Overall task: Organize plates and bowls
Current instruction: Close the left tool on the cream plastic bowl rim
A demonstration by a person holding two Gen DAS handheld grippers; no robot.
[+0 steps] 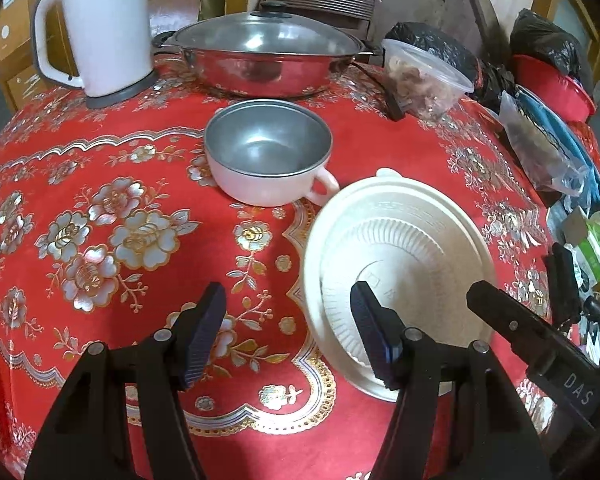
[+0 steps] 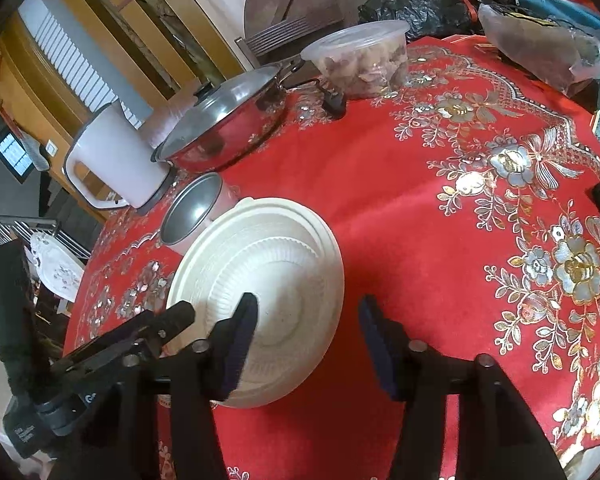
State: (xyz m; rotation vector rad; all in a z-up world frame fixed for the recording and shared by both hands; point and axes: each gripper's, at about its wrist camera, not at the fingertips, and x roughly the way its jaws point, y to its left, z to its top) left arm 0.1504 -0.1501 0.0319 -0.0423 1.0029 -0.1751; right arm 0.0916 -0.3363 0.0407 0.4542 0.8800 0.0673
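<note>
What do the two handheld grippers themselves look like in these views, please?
Both the left gripper and the right gripper have black linkage arms joined by round silver rivets. Their fingers end in dark navy pads with ribbed faces. White letters "DAS" mark the right gripper's black body. No sleeves or cables are visible.

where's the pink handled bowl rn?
Pink handled bowl sits mid-table in the left wrist view, just in front of the lidded steel pot, its handle toward the white disposable bowl.
</note>
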